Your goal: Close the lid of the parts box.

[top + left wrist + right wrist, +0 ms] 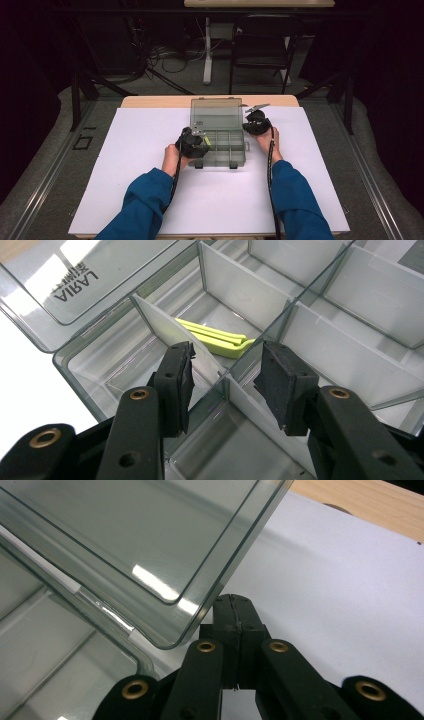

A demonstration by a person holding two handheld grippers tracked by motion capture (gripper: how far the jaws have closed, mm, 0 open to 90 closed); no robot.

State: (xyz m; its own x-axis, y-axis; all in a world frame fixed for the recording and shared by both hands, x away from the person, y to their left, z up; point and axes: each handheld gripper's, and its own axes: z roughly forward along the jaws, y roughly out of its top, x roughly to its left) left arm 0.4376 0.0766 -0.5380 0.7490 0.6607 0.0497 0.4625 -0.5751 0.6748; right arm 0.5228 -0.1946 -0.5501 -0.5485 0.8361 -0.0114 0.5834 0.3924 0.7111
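2 grippers are working at the compartment box [223, 147]. Left gripper [227, 380] is hovering with jaws spread above the green tool [215, 339], probably for picking it. Right gripper [233, 612], jaws clenched on nothing, is resting beside the lid [150, 535], likely keeping it open.

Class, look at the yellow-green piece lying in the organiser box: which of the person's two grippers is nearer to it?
Left. The left gripper hangs open just above the yellow-green piece in its compartment; the right gripper sits shut at the lid's corner, outside the box.
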